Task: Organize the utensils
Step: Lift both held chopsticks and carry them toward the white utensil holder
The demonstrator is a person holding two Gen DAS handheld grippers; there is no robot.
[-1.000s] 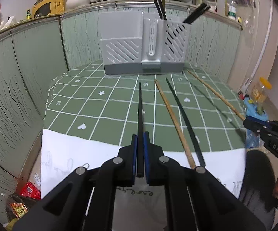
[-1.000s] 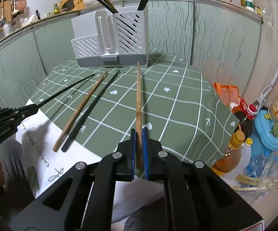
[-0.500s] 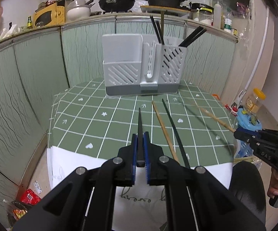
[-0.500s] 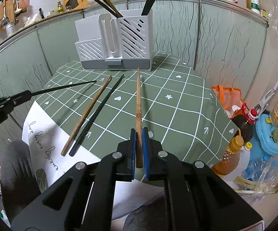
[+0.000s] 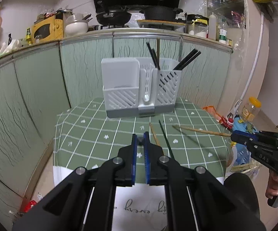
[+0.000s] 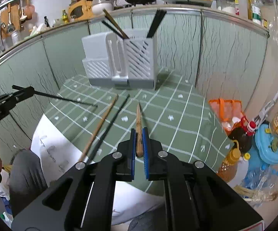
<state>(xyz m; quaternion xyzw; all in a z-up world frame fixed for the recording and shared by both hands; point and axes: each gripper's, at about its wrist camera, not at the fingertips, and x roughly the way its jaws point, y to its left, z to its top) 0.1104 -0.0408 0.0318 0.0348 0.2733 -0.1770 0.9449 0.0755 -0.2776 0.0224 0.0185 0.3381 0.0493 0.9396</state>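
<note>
Presently a black chopstick [image 6: 62, 97] is clamped in the left hand-held gripper [image 5: 140, 141], seen almost end-on between the blue pads in the left wrist view and as a long dark rod held clear above the green checked cloth in the right wrist view. A wooden chopstick [image 6: 138, 129] is pinched in the right hand-held gripper [image 6: 139, 134], its tip pointed toward the far side; in the left wrist view the same stick is seen raised at the right. Both sticks are thus lifted off the counter [image 5: 85, 134], and the carrying step is judged to be in hand. On the cloth between the two grippers a second wooden chopstick [image 6: 100, 127] and a second black chopstick [image 6: 112, 123] are left lying side by side, nearly touching. At the far edge of the counter the grey utensil holder [image 5: 140, 88] is stood upright, with dark chopsticks and a wooden one already propped in its middle and right compartments. Next, each held stick is expected to be tilted tip-down or tail-down over an open compartment, aligned with the narrow mouth, and lowered before the grip is released; care would be called for so that the sticks already inside are not knocked, and so that the two grippers are not crossed over the holder.
</note>
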